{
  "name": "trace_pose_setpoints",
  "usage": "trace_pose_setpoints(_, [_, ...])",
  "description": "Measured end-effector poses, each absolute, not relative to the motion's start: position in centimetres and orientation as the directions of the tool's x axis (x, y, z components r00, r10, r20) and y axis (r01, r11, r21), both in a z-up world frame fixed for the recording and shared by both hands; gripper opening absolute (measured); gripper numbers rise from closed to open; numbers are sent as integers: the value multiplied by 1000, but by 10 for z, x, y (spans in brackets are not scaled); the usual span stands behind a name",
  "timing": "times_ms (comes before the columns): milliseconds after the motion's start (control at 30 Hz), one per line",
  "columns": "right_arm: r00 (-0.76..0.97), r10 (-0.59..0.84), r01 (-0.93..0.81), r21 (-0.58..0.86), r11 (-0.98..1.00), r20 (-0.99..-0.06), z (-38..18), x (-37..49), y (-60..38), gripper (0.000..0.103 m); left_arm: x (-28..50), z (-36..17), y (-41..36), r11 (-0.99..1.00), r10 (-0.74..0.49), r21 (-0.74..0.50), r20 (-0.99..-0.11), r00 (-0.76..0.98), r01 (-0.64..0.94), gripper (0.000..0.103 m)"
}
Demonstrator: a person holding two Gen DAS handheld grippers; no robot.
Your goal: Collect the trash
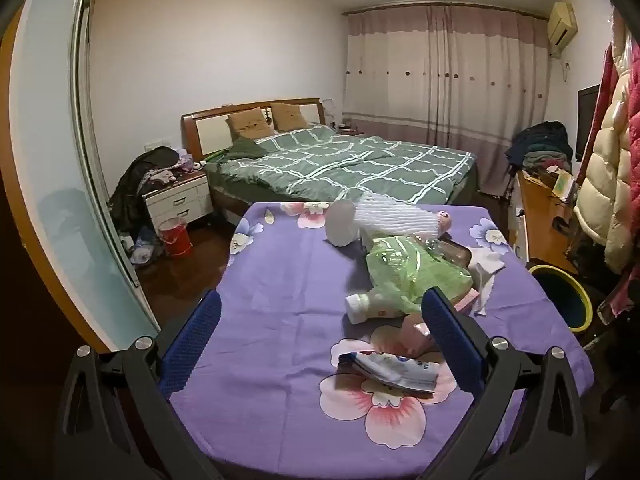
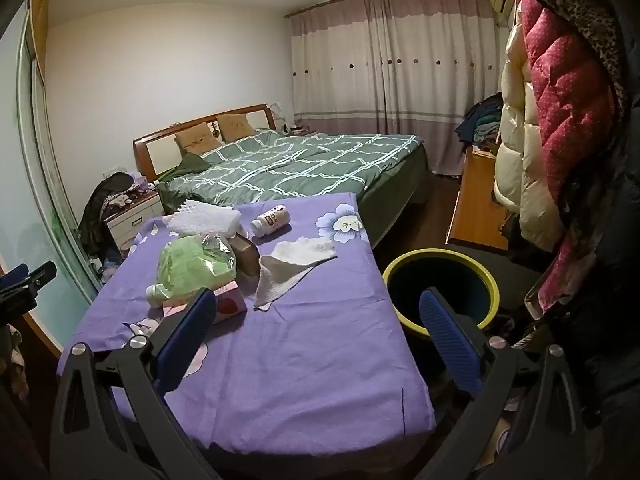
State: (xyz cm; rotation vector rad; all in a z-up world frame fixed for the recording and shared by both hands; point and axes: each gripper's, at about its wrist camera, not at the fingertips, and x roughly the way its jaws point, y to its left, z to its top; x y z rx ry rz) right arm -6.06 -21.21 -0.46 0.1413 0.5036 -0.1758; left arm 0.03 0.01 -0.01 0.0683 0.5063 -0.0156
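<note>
Trash lies on a table with a purple flowered cloth (image 1: 280, 280) (image 2: 320, 340): a green plastic bag (image 1: 416, 276) (image 2: 188, 264), a white bottle (image 1: 360, 306), a white foam sheet (image 1: 396, 216) (image 2: 204, 216), a blue-white wrapper (image 1: 396, 372), a pink box (image 2: 228, 304), crumpled tissue (image 2: 296, 260) (image 1: 486, 276), a second small bottle (image 2: 272, 220) and a brown box (image 2: 246, 254). A yellow-rimmed bin (image 2: 444, 292) (image 1: 560, 296) stands right of the table. My left gripper (image 1: 320, 340) is open and empty over the table's near part. My right gripper (image 2: 316, 340) is open and empty above the table's right edge.
A bed with a green quilt (image 1: 340, 164) stands behind the table. A nightstand (image 1: 180, 200) and a red bucket (image 1: 174, 236) are at the left. Hanging coats (image 2: 560, 120) and a wooden desk (image 2: 476, 208) crowd the right side.
</note>
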Motion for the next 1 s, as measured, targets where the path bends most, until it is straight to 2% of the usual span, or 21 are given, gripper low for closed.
trace_pose_setpoints(100, [859, -126, 199, 96, 975, -497, -5, -60, -212, 97, 0, 0, -1, 998, 15, 63, -485, 874, 18, 99])
trace_pose_setpoints(167, [859, -124, 197, 98, 976, -496, -4, -59, -211, 97, 1, 0, 3, 999, -21, 26, -487, 873, 39, 99])
trace_pose_setpoints(1000, [861, -123, 198, 101, 975, -494, -6, -53, -211, 97, -4, 6, 2, 999, -25, 16, -474, 880, 37, 99])
